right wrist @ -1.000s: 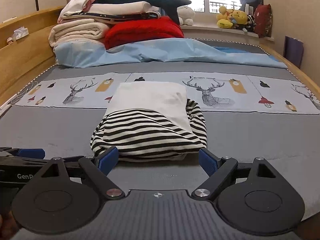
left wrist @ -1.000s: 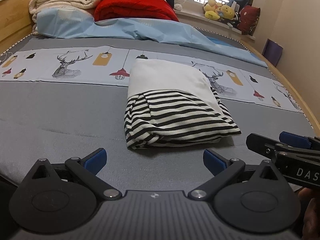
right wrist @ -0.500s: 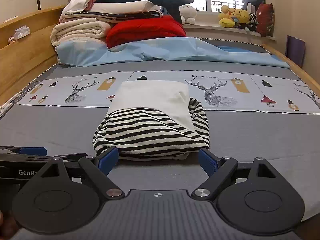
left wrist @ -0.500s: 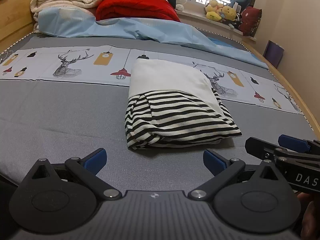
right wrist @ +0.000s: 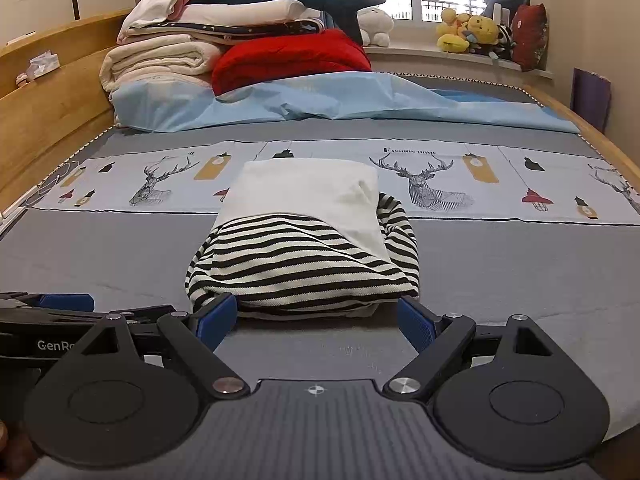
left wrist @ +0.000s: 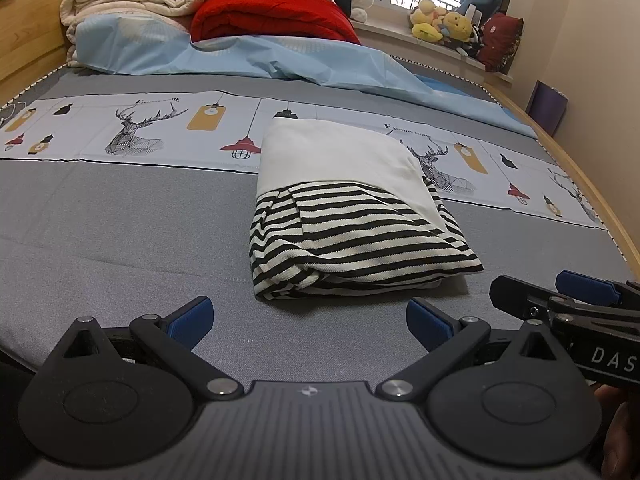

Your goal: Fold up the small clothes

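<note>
Left wrist view: folded striped garment (left wrist: 352, 228), centre frame, on bed (left wrist: 120, 216). Soft, light, limp; probably best taken at near folded edge. Left gripper (left wrist: 310, 318) and right gripper (right wrist: 316, 318) spread apart, empty.

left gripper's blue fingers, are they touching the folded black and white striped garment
Apart. In the left wrist view, bare grey bedsheet shows between the open left gripper and the near edge of the striped garment.

Striped garment (left wrist: 352, 220) with white panel, folded into compact bundle, flat on bed.
</note>
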A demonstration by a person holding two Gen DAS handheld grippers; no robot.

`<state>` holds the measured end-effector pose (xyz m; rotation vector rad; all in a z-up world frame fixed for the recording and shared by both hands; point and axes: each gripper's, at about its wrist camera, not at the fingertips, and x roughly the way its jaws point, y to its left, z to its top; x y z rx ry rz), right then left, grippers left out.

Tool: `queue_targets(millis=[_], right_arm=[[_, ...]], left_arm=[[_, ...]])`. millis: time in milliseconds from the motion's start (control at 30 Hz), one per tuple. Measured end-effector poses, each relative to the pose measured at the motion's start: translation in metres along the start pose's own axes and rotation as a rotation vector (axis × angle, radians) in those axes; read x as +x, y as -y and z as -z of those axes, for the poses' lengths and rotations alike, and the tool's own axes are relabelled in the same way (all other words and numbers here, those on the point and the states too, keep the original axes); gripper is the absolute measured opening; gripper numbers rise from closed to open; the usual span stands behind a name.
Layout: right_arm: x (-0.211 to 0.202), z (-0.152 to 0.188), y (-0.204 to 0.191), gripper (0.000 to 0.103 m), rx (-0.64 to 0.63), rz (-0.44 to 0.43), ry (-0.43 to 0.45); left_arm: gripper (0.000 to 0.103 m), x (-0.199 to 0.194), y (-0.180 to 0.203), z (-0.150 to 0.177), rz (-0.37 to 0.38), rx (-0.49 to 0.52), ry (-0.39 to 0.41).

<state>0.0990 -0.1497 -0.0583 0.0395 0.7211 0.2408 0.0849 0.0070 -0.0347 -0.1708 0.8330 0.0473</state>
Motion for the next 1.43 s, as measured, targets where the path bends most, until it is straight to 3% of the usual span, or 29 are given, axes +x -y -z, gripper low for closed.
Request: queue_targets(millis=[1433], right_arm=[[0.0027,0.0024,-0.0007,0.088,0.014,-0.007,-0.008]], left_arm=[[0.103,0.0003,0.0022,-0.0021,0.001,0.0,0.001]])
